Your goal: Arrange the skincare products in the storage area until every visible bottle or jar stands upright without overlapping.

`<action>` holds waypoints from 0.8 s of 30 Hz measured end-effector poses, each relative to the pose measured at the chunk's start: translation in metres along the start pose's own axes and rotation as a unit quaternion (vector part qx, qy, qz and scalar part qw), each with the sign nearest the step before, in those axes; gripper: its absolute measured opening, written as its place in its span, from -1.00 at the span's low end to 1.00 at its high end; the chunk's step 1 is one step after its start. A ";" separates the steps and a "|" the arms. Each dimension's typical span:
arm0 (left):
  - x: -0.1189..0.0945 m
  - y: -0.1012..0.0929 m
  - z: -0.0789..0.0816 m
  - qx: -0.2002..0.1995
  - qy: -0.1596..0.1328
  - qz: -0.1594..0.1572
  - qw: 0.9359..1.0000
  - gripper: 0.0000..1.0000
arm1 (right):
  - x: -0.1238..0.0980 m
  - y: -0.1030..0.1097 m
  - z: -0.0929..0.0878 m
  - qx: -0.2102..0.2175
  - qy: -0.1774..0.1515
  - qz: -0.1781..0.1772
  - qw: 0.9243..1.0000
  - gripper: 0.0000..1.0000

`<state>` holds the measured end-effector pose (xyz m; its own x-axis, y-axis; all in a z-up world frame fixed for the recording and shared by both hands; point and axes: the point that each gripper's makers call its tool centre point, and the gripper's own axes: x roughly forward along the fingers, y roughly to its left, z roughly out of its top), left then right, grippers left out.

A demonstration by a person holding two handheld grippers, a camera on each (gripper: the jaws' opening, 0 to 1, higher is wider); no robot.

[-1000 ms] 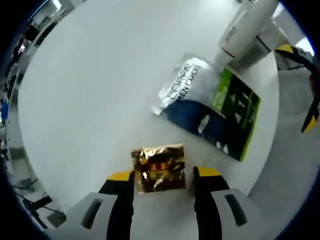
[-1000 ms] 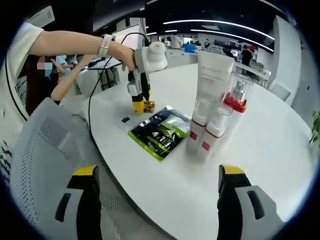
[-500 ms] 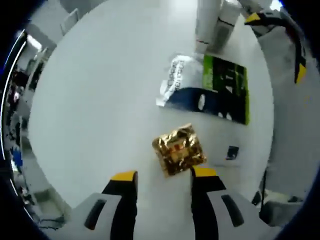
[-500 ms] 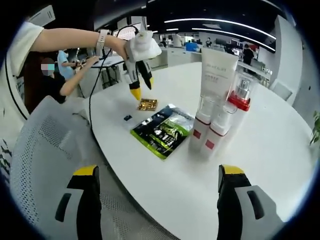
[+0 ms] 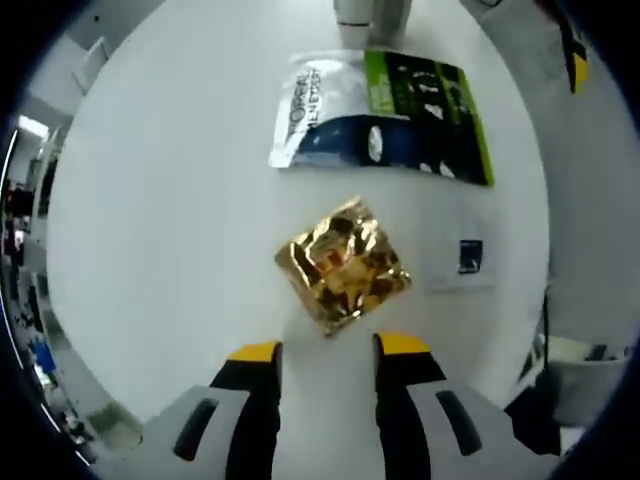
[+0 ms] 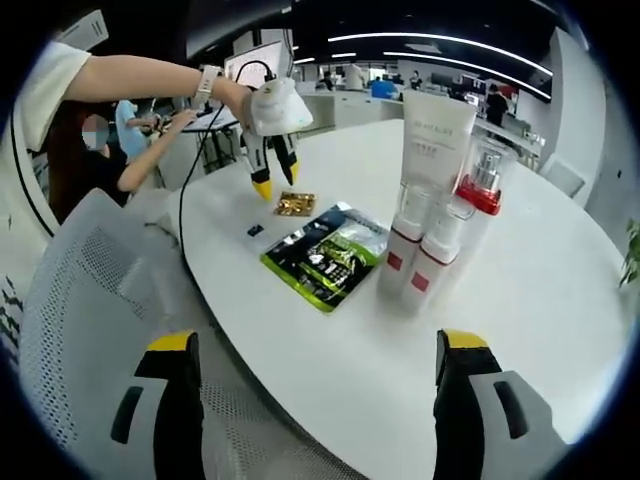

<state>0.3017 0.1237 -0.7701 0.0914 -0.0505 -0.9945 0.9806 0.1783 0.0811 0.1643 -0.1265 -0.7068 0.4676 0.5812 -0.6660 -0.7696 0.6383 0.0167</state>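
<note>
Left gripper (image 5: 325, 350) jaws spread, hovering above gold foil sachet (image 5: 343, 264) lying flat on white surface (image 5: 160, 200). Right gripper (image 6: 315, 345) jaws wide apart, holding nothing, near surface edge. Upright bottles (image 6: 425, 255) clustered beside flat green sachet (image 6: 325, 255).

One gold packet (image 5: 343, 264), one green sachet (image 6: 327, 254), four upright skincare containers (image 6: 432, 135).

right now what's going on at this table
A person is tidying skincare items on a round white table with a claw in each hand. The left claw hangs open just above a gold foil sachet lying flat, not gripping it. Beside it lies a green and black sachet pack. A tube and bottles stand upright together. The right claw is open, off the near edge.
</note>
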 end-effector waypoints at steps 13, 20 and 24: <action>0.002 -0.014 0.023 -0.110 -0.023 -0.010 0.994 -0.29 | 0.003 0.005 -0.004 0.001 0.005 0.009 1.000 0.93; 0.000 -0.020 0.033 -0.195 -0.041 -0.012 0.980 -0.28 | 0.003 0.006 -0.005 -0.001 0.006 0.012 1.000 0.92; -0.001 -0.024 0.039 -0.230 -0.046 -0.007 0.972 -0.34 | 0.003 0.007 -0.006 -0.002 0.007 0.015 1.000 0.91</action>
<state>0.2847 0.0814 -0.7681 0.1152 -0.1398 -0.9834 0.8026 0.5964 0.0092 0.1574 -0.1230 -0.7129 0.4387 0.5926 -0.6755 -0.7848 0.6188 0.0332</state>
